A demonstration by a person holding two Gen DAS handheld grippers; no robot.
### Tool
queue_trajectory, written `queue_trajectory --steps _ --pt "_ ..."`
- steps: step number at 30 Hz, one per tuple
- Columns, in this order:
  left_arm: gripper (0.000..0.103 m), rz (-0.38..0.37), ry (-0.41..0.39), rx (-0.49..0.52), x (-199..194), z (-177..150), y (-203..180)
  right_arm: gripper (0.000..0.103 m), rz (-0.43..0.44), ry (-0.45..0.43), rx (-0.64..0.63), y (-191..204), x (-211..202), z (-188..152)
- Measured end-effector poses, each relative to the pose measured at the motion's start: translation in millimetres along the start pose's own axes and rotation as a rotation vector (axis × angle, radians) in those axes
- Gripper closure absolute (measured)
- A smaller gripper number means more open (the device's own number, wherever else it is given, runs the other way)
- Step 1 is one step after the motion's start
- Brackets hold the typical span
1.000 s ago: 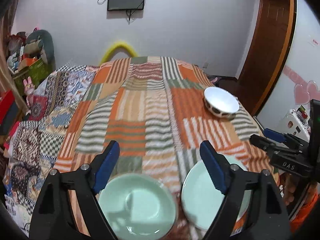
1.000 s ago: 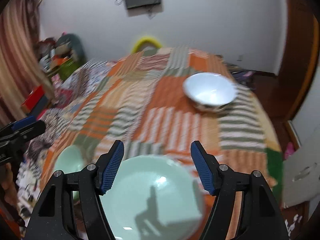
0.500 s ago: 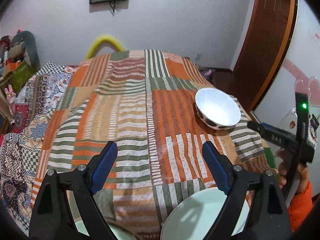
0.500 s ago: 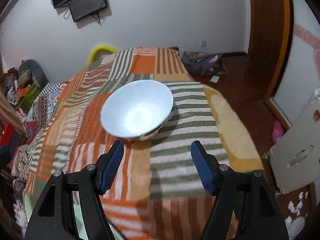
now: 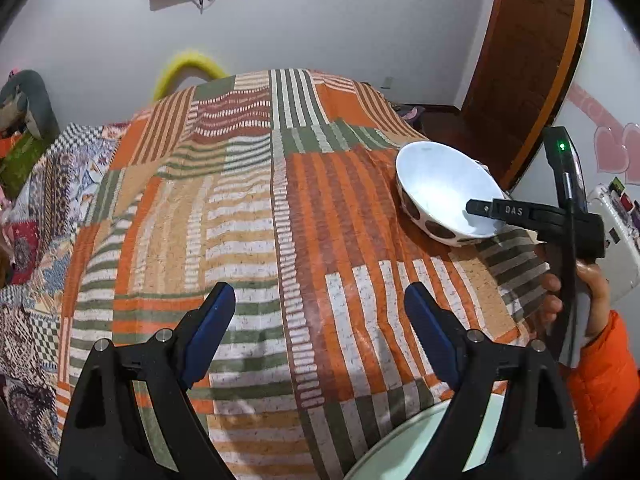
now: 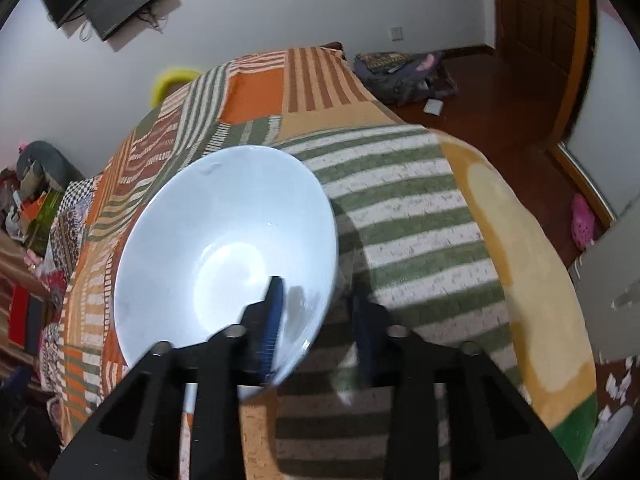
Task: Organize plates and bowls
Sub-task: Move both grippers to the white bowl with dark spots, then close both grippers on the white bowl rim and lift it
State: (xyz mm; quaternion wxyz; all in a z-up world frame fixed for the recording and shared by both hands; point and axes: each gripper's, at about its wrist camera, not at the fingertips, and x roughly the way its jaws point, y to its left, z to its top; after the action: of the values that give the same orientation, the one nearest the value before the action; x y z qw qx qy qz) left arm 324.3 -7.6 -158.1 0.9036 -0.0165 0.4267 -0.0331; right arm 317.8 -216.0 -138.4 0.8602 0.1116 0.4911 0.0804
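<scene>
A white bowl (image 5: 440, 188) with dark spots outside sits at the right side of the striped tablecloth (image 5: 256, 216). My right gripper (image 6: 318, 318) straddles the bowl's (image 6: 224, 240) near rim, one finger (image 6: 272, 312) inside and one outside, jaws narrowed around the rim. It also shows in the left wrist view (image 5: 476, 209) at the bowl. My left gripper (image 5: 316, 320) is open and empty above the cloth. A pale green plate (image 5: 404, 448) lies at the near edge, partly hidden by the left gripper's right finger.
The table's right edge drops to a wooden floor with a bag (image 6: 404, 76) on it. A yellow chair back (image 5: 188, 68) stands behind the table. Patterned cloth and clutter (image 5: 24, 152) lie on the left.
My right gripper moved forward to the white bowl and narrowed around its near rim. My left gripper moved forward too, so the left green plate left its view.
</scene>
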Motion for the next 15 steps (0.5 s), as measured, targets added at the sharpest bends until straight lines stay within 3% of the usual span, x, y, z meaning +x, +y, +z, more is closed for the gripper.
queue_trajectory --steps 4,6,15 --pt "0.018 0.001 -0.002 0.033 5 4 -9 0.085 -0.043 -0.011 -0.106 13 -7 -9" --pt "0.021 -0.02 0.004 0.038 7 5 -14 0.085 -0.023 -0.005 -0.142 16 -14 -18" --pt "0.052 -0.111 0.14 0.024 47 8 -34 0.086 0.076 0.056 -0.219 19 -35 -55"
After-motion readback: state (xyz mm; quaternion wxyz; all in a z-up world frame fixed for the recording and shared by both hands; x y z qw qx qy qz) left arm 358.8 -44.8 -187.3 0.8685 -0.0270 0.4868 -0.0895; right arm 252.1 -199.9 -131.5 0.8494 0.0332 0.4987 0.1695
